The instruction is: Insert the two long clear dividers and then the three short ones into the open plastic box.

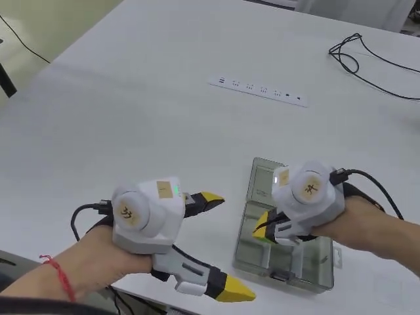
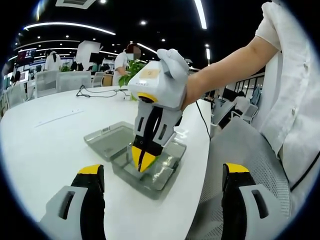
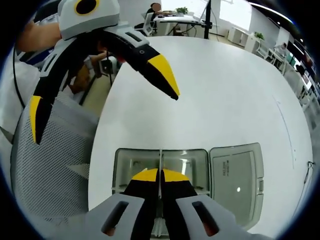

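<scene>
The clear plastic box (image 1: 316, 270) lies open near the table's front edge, its lid (image 1: 265, 176) flat behind it. My right gripper (image 1: 261, 228) points down into the box, shut on a thin clear divider (image 3: 160, 156) that stands on edge along the box's (image 3: 129, 164) middle. In the left gripper view the right gripper (image 2: 142, 161) has its yellow tips inside the box (image 2: 159, 181). My left gripper (image 1: 226, 244) hovers open to the left of the box, holding nothing. Its wide jaws also appear in the right gripper view as the left gripper (image 3: 100, 100).
A white power strip (image 1: 259, 88) lies mid-table and a black cable (image 1: 354, 56) loops at the far right. A grey mesh chair (image 3: 50, 165) stands just off the table's near edge. The box lid (image 3: 235, 175) lies open beside the tray.
</scene>
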Demonstrator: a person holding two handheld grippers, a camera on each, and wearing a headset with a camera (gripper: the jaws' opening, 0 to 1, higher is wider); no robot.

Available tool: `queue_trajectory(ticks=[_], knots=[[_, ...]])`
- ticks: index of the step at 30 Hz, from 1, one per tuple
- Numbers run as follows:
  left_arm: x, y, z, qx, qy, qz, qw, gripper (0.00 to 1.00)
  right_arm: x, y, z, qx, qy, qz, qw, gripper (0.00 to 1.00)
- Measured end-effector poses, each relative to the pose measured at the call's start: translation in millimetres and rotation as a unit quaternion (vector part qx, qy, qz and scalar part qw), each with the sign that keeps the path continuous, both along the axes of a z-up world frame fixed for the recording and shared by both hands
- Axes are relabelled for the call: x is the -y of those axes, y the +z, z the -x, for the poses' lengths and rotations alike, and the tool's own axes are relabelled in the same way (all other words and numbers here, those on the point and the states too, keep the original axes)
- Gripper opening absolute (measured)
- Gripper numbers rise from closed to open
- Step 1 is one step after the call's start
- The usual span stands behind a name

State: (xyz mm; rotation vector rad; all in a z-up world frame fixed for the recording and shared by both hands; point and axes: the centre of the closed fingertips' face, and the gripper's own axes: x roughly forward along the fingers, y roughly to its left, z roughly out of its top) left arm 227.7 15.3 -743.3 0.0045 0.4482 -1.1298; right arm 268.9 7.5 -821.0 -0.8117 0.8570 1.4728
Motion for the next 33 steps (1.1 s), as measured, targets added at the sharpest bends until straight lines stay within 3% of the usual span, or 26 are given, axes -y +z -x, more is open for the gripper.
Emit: queue_trajectory(ticks=[6,14,26,33], knots=[[0.8,0.1,-0.6,0.001,-0.001,-0.001,1.0,1.0,0.8,-0.8,-0.5,0.002,0.003,0.003,1.0,0.02],[0.0,0.2,0.2,0.002,-0.002,-0.005,1.0,1.0,1.3,2.5,-0.9,-0.008,-0.023,-0.009,0.9997,0.07],[-4.2,1.6,2.8,0.004,-0.001,-0.014,0.9999,1.0,14.0,44.5,-9.4,-0.012,-0.074,-0.065,0.9951,0.19],[-6.5,3.4,4.2,0.006,0.0,-0.017,0.9998,1.0,33.5,66.9,-9.4,-0.003,-0.092,-0.088,0.9918,0.26]])
